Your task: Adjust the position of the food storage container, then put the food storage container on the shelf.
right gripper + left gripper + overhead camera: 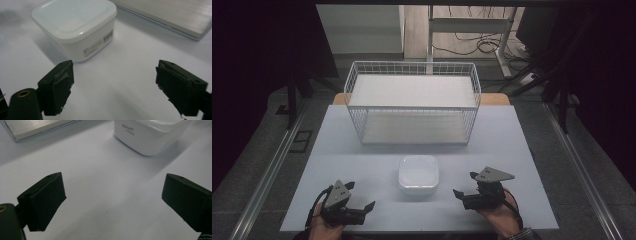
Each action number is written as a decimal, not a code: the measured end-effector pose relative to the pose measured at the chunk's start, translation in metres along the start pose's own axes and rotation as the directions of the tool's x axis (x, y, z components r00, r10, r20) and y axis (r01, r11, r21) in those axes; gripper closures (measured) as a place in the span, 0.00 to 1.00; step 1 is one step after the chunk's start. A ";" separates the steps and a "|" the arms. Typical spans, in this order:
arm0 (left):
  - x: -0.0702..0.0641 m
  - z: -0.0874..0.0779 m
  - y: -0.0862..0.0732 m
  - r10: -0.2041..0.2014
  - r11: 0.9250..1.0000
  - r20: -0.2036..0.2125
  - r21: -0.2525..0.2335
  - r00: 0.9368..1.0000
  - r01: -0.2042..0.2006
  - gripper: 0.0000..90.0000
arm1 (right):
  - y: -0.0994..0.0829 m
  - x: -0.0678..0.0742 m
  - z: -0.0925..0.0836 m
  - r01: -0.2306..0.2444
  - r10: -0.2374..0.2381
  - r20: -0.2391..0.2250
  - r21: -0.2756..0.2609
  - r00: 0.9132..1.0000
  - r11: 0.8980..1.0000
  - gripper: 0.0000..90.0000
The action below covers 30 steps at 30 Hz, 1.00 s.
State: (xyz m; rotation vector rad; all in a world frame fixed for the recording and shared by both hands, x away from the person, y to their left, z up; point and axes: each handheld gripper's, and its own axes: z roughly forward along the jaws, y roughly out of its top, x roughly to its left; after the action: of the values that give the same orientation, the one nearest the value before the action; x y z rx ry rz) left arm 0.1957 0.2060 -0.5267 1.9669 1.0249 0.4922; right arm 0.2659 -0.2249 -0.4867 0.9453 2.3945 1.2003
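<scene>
A white table (512, 150) is lying under the overhead camera, and right in the middle of its near half a white square container (418, 177) is sitting with its lid on, flat on the surface. Beyond it, toward the far edge, a white wire basket (412, 102) is standing upright with a pale board lying inside it.

Down at the near left, the left gripper (362, 196) is resting low over the table in the person's left hand (324, 227), its jaws standing wide apart and gripping nothing. It is sitting well to the left of the container, with bare table between them. In the left gripper view the two black pads are framing open tabletop, and the container (150, 135) is showing up and to the right, clear of both pads.

Over on the near right, the right gripper (465, 184) is mirroring it, held in the right hand (497, 215), jaws spread wide and holding nothing, pointing in toward the container from just beside it without touching. In the right gripper view the container (77, 27) is showing a small printed label on its side, sitting just above the left-hand pad, and the edge of the basket's pale board is running across the upper right corner.
</scene>
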 end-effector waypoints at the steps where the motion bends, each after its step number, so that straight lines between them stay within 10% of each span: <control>1: 0.000 0.000 0.000 0.000 1.000 -0.001 0.001 1.000 0.000 0.05 | -0.004 -0.001 0.000 -0.005 0.005 0.001 0.003 1.000 1.000 0.11; 18: 0.005 0.007 0.008 -0.046 0.998 0.086 -0.039 0.995 0.050 0.08 | 0.000 -0.002 0.009 -0.009 0.009 -0.010 0.009 1.000 1.000 0.04; 30: 0.001 0.035 0.043 0.019 1.000 0.162 -0.012 0.987 -0.017 0.07 | 0.019 -0.002 0.019 -0.021 0.021 -0.033 0.006 0.999 1.000 0.05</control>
State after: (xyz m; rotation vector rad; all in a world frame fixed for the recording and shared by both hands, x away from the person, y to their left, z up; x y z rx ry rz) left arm 0.2395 0.1762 -0.5113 1.9728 0.9014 0.3402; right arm 0.2856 -0.2067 -0.4831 0.9619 2.4204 1.2270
